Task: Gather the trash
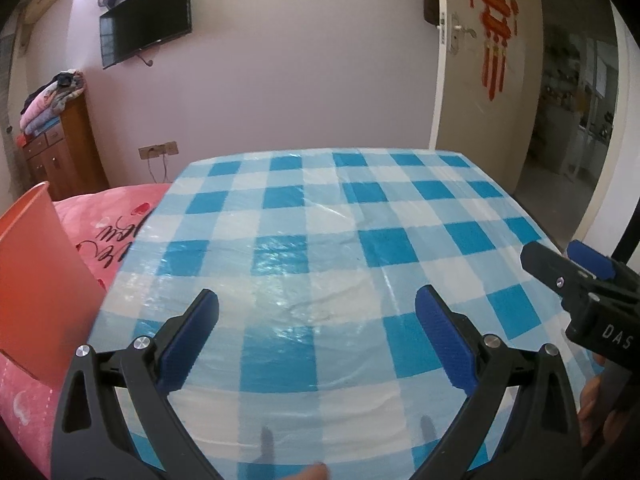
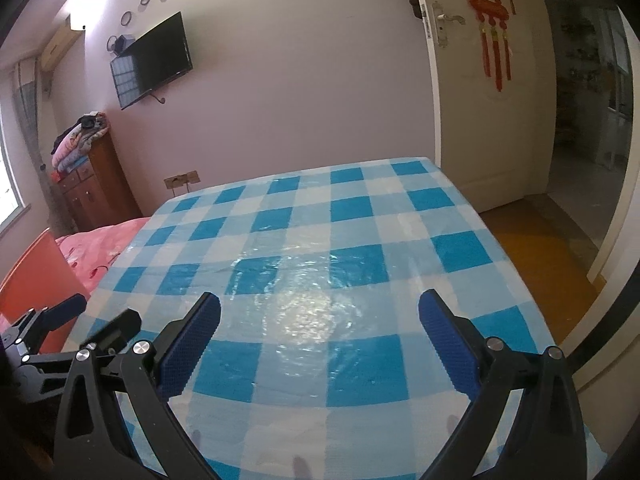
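A table with a blue-and-white checked plastic cloth (image 1: 320,248) fills both views; it also shows in the right wrist view (image 2: 320,264). No trash shows on it. My left gripper (image 1: 316,312) is open and empty above the table's near part. My right gripper (image 2: 320,316) is open and empty above the near part too. The right gripper shows at the right edge of the left wrist view (image 1: 560,264). The left gripper shows at the lower left of the right wrist view (image 2: 92,320). An orange bin (image 1: 36,288) stands at the table's left side, also in the right wrist view (image 2: 36,280).
A bed with a pink cover (image 1: 108,220) lies left of the table. A wooden cabinet (image 1: 60,148) with folded blankets stands by the far wall under a wall TV (image 1: 146,20). An open white door (image 2: 480,100) and a doorway lie at the right.
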Demonstrator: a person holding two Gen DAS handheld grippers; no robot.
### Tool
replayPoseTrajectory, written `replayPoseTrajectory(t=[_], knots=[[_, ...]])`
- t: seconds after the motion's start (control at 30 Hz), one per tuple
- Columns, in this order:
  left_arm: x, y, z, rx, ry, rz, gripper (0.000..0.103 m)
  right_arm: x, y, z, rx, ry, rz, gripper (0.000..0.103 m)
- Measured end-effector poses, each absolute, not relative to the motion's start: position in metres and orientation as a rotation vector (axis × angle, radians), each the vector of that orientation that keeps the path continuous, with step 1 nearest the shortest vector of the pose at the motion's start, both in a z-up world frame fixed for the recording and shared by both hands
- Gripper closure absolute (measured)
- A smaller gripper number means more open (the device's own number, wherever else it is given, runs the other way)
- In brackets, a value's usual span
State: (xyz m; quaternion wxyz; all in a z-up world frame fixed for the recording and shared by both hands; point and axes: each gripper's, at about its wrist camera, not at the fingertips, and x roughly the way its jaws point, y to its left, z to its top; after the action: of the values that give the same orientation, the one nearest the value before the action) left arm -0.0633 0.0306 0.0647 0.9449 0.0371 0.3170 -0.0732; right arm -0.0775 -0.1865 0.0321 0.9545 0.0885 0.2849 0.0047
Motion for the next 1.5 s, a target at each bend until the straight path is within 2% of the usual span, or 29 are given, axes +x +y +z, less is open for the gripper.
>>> replayPoseTrajectory(t=[1.5], knots=[[-0.052,-0.017,0.043,0.125,0.685,-0.110,0.004,-0.082,-0.223,0.023,0.165,0.552,-0.028,0.005]])
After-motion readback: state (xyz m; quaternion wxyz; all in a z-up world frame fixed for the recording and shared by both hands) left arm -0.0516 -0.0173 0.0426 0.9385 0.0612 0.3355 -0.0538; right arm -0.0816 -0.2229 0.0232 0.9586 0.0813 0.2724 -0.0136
